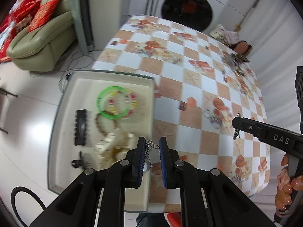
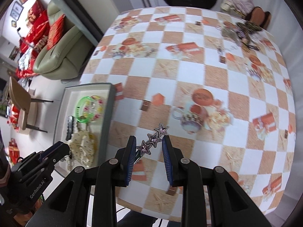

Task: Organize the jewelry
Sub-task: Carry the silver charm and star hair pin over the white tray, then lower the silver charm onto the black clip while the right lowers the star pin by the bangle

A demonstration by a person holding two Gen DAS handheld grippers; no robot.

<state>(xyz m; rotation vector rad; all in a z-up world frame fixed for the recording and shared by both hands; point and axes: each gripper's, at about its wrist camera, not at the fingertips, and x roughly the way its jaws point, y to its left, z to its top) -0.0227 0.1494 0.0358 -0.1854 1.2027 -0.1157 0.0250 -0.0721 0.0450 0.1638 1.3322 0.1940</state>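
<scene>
Jewelry in both grippers, tray at table edge

Star hair clip (image 2: 153, 140) sits pinched across right gripper (image 2: 149, 143), above the checkered table (image 2: 208, 87). Left gripper (image 1: 152, 144), nearly closed, pinches a thin chain (image 1: 149, 147) over the tray (image 1: 62, 102) rim. Bangles, dark clips already inside. Clip looks stiff, light, stones probably fragile: grip the metal body. Chain limp, slippery, likely to snag.

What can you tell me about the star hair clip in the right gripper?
The star hair clip is a row of three linked stars, each with a sparkly silver outline and a pinkish-purple centre, on what looks like a dark metal clip. It sits between the fingers of the right gripper, slanting up to the right, held above the checked tablecloth. Only the gripper's blue pads appear to touch it.
</scene>
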